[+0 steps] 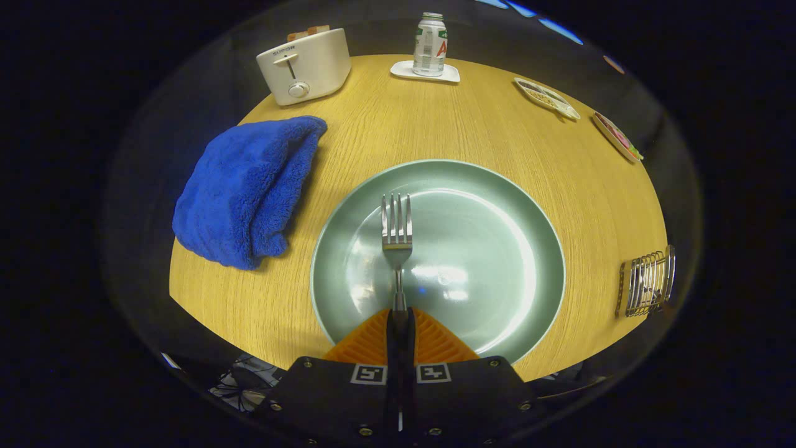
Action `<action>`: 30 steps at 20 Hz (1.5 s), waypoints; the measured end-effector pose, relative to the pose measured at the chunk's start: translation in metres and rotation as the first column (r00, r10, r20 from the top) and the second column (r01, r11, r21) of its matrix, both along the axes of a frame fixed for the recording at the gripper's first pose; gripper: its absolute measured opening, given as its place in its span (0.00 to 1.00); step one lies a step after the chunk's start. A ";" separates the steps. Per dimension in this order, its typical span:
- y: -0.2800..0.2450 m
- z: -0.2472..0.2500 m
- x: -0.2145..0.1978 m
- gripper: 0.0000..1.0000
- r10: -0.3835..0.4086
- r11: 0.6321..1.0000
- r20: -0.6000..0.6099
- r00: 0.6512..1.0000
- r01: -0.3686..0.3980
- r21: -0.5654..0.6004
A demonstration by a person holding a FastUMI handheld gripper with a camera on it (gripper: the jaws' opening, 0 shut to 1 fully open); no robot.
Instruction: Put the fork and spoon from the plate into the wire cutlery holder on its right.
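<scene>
gripper (398,318) closed tight on the fork (397,231), both fingers pressing the handle between them with hardly any gap; tines pointing away, out beyond the fingertips. fork held over the green plate (522,211), seemingly lifted off it, though hard to say for sure whether the tines are clear of the surface. no spoon to be seen on the plate; whether already moved cannot be told, since the inside of the holder is too small and warped to read. wire cutlery holder (647,283) standing well off to the right of the plate, near the table's edge.

judged from this: fork grasped but not yet carried over, so at most partway through. left to do: swing right across the table (472,124), line the fork up over the holder, lower it in, let go. then find the spoon, if not already delivered.

elsewhere, not in the way: blue towel (245,186) left of the plate, toaster (305,65) and a can (430,45) on a coaster at the far side.
</scene>
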State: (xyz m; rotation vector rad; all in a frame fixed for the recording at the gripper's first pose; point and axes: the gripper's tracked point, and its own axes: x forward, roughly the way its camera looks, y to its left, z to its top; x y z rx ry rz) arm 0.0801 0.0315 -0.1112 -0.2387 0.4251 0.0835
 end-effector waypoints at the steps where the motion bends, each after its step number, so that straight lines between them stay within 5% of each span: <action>1: -0.003 -0.001 -0.001 0.03 -0.012 1.000 0.003 1.000 0.012 -0.016; 8: -0.006 0.011 -0.008 0.03 -0.020 1.000 0.058 0.998 0.021 -0.002; 21: -0.068 0.079 -0.039 0.03 -0.216 0.973 0.185 0.959 0.196 0.119; 25: -0.110 0.096 -0.056 0.03 -0.326 0.937 0.185 0.927 0.292 0.191; 30: -0.162 0.108 -0.069 0.03 -0.469 0.838 0.120 0.875 0.398 0.372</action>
